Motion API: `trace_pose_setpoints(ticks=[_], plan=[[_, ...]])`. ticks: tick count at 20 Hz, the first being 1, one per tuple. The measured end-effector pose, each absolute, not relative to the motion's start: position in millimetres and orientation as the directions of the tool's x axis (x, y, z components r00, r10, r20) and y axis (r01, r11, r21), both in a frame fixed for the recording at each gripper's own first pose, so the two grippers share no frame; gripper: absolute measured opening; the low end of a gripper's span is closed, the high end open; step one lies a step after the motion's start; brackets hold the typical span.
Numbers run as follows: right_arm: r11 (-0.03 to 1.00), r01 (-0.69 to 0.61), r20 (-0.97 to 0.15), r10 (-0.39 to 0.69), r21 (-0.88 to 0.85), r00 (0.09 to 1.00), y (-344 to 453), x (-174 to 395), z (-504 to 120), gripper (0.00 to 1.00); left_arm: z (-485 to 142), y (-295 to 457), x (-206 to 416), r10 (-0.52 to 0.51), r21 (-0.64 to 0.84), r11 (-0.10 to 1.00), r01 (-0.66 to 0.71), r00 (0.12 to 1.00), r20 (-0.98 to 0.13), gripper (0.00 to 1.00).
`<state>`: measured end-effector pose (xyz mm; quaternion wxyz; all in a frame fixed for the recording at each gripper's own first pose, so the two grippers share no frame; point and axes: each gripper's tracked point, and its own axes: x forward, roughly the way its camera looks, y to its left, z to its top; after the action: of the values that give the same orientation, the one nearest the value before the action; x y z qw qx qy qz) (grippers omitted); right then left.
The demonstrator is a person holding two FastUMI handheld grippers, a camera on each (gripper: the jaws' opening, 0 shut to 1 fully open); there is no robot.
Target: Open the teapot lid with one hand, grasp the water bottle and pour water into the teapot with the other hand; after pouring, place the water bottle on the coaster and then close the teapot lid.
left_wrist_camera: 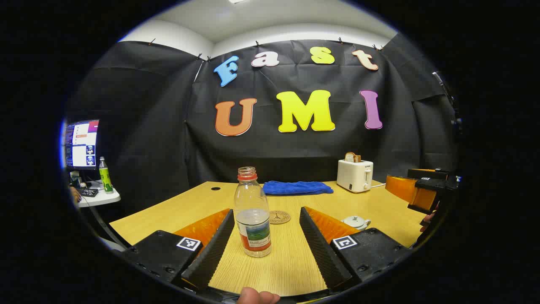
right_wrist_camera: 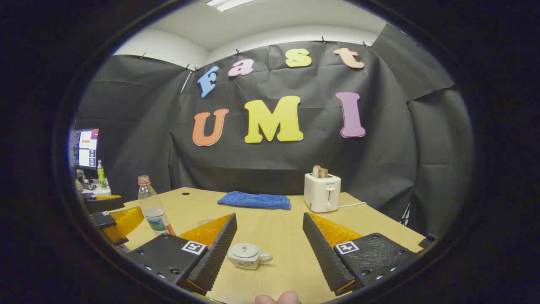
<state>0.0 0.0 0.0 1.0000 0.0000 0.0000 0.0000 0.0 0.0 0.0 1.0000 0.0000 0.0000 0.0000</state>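
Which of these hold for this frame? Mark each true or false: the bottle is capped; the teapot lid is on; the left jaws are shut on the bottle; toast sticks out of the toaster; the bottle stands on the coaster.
1. The water bottle is capped. False: its mouth is open, no cap on it.
2. The teapot has its lid on. True.
3. The left gripper is shut on the bottle. False: its jaws are open, with the bottle standing between them untouched.
4. Toast sticks out of the toaster. True.
5. The bottle stands on the coaster. False: it stands on the table, beside the coaster.
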Motion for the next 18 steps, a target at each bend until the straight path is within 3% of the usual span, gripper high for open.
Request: trace_pose_setpoints(ticks=[18], plan=[[0.999,-0.035,-0.058,0.033,-0.029,0.998,24.9,18.9,-32.9,0.95,-6.3,5.7,1.8,0.014,-0.023,1.0,-0.015,1.0,-0.02,0.98]])
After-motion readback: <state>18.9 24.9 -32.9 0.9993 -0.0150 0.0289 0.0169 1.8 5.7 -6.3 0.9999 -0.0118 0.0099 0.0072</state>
